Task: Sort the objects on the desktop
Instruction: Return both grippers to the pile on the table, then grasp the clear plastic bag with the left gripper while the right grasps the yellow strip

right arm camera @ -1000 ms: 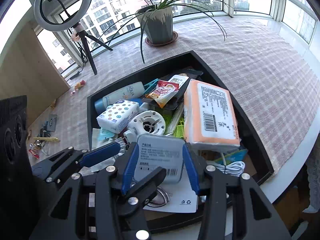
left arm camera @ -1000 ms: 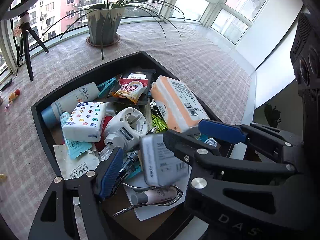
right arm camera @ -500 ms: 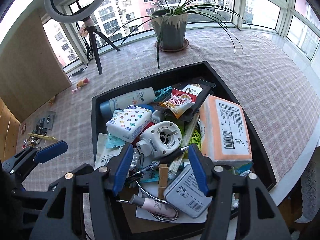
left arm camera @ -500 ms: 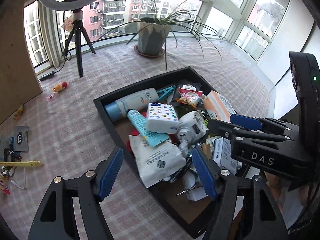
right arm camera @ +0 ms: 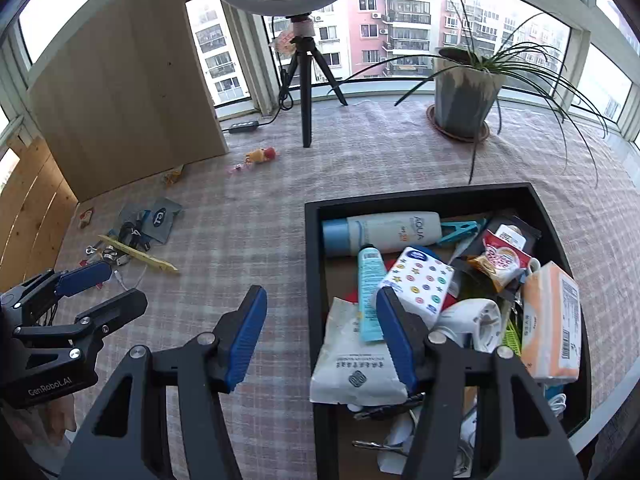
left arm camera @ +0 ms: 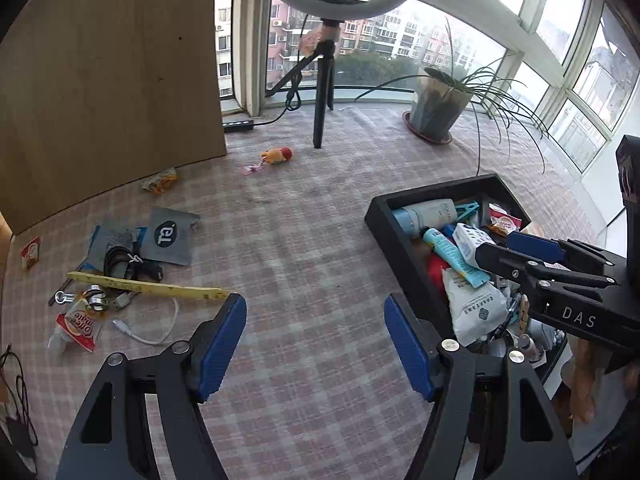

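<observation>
Currently both tongs gape, holding nothing. Left tongs [left arm camera: 315, 344] hover over the checked-cloth desk [left arm camera: 304, 240], beside the black rectangular tray [right arm camera: 314, 280]. Right tongs [right arm camera: 320, 334] straddle the tray's left wall, above a white crinkled wipes packet [right arm camera: 352, 364]. Loose yellow plastic ruler [left arm camera: 148, 286] lies well apart, left.

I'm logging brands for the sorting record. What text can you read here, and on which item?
"AQUA" on the white bottle.
"Coffee mate" on the sachet on the cloth.
"DAS" on the right tool.
"GenRobot.AI" on the left tool.
The grey pouch bears a round logo, not clearly readable.
The white packet and orange pack have print too small to read.
</observation>
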`<state>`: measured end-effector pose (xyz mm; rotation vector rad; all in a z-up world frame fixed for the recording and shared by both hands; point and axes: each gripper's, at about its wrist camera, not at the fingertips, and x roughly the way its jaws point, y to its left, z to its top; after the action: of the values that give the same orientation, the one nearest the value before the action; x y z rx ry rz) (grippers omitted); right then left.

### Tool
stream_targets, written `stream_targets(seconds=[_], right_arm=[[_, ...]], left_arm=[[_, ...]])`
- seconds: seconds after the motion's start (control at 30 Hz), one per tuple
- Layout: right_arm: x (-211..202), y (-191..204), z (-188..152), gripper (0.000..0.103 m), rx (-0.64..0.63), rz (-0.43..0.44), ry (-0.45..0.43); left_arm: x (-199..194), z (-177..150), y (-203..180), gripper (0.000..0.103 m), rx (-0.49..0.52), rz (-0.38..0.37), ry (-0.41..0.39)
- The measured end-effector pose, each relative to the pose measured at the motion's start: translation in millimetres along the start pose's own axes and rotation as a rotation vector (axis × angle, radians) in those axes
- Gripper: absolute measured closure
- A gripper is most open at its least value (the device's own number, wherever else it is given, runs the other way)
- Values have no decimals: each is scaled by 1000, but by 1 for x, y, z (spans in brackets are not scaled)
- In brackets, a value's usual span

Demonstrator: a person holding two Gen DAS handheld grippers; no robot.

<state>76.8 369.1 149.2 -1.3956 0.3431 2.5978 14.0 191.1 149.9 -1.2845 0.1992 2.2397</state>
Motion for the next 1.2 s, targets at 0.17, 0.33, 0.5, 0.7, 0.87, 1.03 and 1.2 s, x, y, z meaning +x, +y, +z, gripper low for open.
stream_targets(seconds=[0.17, 0.33, 0.5, 0.7, 0.87, 1.03, 1.2], right_arm=[[15, 40, 11, 47, -75, 38, 5], [31, 76, 22, 47, -133, 85, 22], [52, 107, 34, 47, -162, 138, 38], [89, 145, 39, 49, -207, 211, 89], [124, 188, 41, 61, -307, 254, 154], [152, 235, 41, 65, -423, 293, 208], [173, 269, 41, 65, -511, 288, 239]], left_arm=[[-3, -3, 36, 34, -53, 42, -4], [-4, -4, 72, 34, -103, 75, -11], [-3, -13, 129, 34, -193, 155, -29], [-2, -38, 222, 36, -375, 242, -12], [5, -59, 283, 46, -470, 320, 15], [20, -72, 314, 59, -500, 310, 49], [28, -75, 320, 59, -442, 285, 62]])
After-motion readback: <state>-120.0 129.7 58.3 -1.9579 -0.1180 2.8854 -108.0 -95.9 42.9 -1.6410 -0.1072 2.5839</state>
